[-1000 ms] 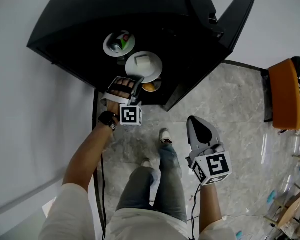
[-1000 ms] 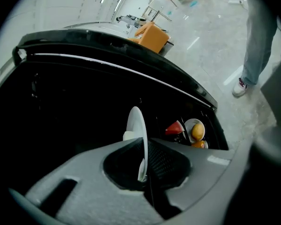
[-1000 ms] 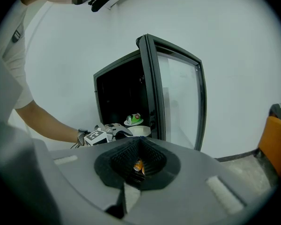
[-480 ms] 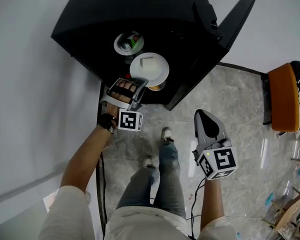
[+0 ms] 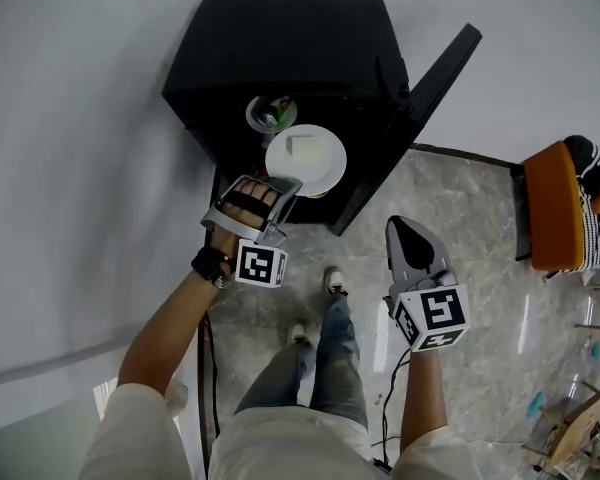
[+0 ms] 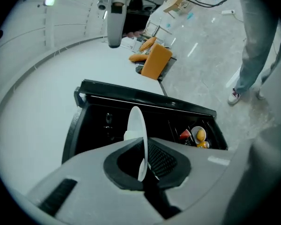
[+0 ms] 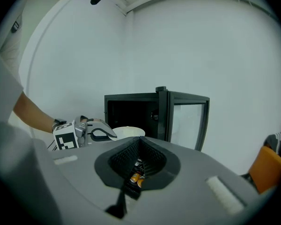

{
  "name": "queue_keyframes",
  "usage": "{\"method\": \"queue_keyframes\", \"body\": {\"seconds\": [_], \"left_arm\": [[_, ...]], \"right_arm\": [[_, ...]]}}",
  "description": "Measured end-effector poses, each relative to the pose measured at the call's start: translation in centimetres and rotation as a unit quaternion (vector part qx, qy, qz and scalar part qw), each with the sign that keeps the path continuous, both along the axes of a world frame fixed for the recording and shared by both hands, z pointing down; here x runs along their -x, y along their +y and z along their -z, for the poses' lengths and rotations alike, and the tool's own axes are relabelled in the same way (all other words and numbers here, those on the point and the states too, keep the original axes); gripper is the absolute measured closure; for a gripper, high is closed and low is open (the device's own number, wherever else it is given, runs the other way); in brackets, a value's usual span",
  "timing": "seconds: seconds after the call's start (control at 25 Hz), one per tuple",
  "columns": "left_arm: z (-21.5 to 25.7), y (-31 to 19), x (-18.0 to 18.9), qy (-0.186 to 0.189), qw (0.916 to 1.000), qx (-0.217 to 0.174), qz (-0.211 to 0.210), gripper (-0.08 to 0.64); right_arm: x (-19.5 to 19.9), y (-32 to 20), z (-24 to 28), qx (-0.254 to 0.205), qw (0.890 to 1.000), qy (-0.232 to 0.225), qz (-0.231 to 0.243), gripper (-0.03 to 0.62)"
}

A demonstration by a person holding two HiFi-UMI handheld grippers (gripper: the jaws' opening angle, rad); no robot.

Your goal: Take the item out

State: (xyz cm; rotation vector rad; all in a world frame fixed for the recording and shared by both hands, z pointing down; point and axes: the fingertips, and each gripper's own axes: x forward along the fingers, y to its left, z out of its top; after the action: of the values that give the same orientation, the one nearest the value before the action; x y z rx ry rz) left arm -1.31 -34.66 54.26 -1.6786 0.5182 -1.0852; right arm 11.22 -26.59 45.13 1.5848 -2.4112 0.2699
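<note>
A white plate (image 5: pixel 305 160) carrying a small white block (image 5: pixel 302 145) hangs at the open front of the black cabinet (image 5: pixel 280 38). My left gripper (image 5: pixel 288 186) is shut on the plate's near rim. In the left gripper view the plate (image 6: pixel 137 130) stands edge-on between the pads, with the cabinet (image 6: pixel 98 125) behind it. My right gripper (image 5: pixel 402 236) hangs over the floor to the right, shut and holding nothing. The right gripper view shows the plate (image 7: pixel 126 131) and the left gripper (image 7: pixel 96 132) in front of the cabinet (image 7: pixel 131 111).
Deeper in the cabinet sits a small dish with a can (image 5: pixel 271 114). Its glass door (image 5: pixel 425 98) swings open to the right. An orange chair (image 5: pixel 560 203) stands on the marble floor (image 5: pixel 460 198). A white wall lies to the left. The person's shoes (image 5: pixel 332 280) are below the plate.
The left gripper has drawn the plate back out of the cabinet toward the person. The orange item seen under the plate's edge is now hidden. The right gripper has barely moved.
</note>
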Motion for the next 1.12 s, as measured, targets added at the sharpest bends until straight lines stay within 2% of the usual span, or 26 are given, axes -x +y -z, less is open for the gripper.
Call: {"method": "queue_keyframes", "body": {"seconds": [0.24, 0.52, 0.8, 1.12], "left_arm": [[5.2, 3.6, 0.6, -0.001, 0.9999, -0.005, -0.01, 0.549], [10.4, 7.9, 2.0, 0.003, 0.9998, 0.0, 0.02, 0.549], [16.0, 11.6, 3.6, 0.011, 0.9993, -0.009, 0.035, 0.548], [20.3, 15.0, 5.1, 0.028, 0.9978, -0.02, 0.056, 0.546]], "right_arm": [[1.0, 1.3, 3.6, -0.01, 1.0, -0.008, 0.0, 0.586], [2.2, 4.2, 8.6, -0.027, 1.0, -0.004, 0.007, 0.585], [3.9, 7.1, 11.9, -0.043, 0.998, 0.036, 0.032, 0.584], [5.1, 9.8, 14.9, -0.062, 0.997, 0.017, 0.049, 0.584]]}}
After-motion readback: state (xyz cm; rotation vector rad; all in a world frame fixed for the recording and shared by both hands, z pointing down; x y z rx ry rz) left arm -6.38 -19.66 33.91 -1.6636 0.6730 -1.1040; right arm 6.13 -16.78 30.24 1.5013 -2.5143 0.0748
